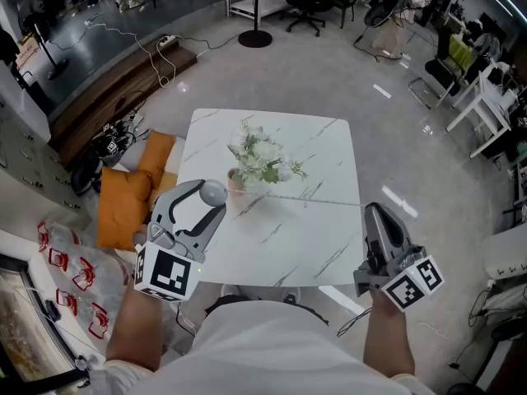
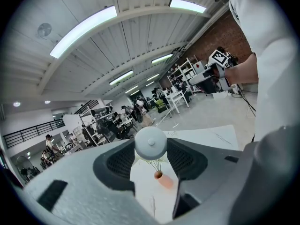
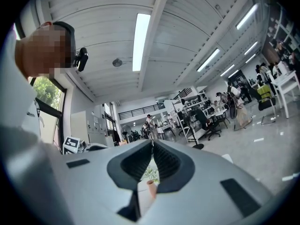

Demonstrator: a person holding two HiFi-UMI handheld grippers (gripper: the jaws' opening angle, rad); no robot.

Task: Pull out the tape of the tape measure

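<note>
Head view. A white marble table carries a vase of flowers near its middle.
- Left gripper: held over the table's left side, jaws closed on a round grey tape measure case.
- Right gripper: at the table's right edge, well apart from the left, jaws brought together.
- Tape: a thin pale line running from the case across the table, passing just in front of the vase, to the right gripper's tips.

Left gripper view. The grey case sits clamped between the two dark pads, its flat face and centre button towards the camera. The vase and table are below it.

Right gripper view. The jaws meet at their tips with no gap. The tape itself is too thin to make out there, but the line in the head view ends at that spot, so the grip is judged to be on the tape's end.

Progress. The tape is already drawn out to about the table's width, so the pull looks well advanced. How much tape remains in the case cannot be told.
</note>
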